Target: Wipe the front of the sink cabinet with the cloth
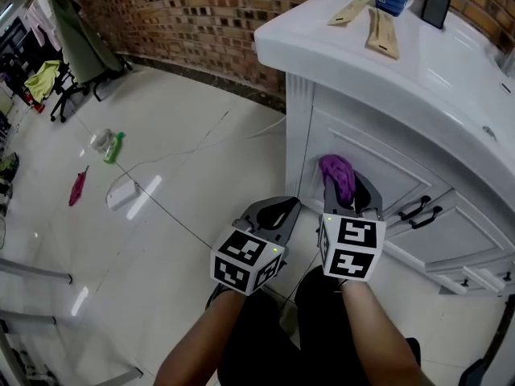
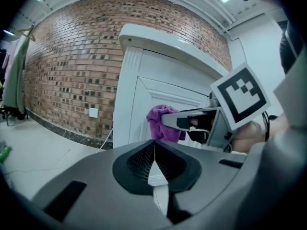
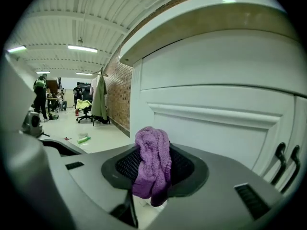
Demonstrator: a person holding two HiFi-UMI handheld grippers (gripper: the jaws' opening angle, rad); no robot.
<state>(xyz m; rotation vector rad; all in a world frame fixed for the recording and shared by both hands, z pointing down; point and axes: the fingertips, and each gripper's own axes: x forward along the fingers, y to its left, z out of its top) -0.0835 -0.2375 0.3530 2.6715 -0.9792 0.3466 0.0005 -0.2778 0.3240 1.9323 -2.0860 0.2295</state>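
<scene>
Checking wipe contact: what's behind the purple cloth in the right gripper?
The white sink cabinet front: its recessed door panel sits right behind the cloth held in the right gripper. The patch of panel the cloth covers is hidden, so contact can't be confirmed.

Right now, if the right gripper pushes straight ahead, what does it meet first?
The cabinet front, likely; the cloth clamped in the right gripper would touch its panel first, left of the handles. Gap unclear.
</scene>
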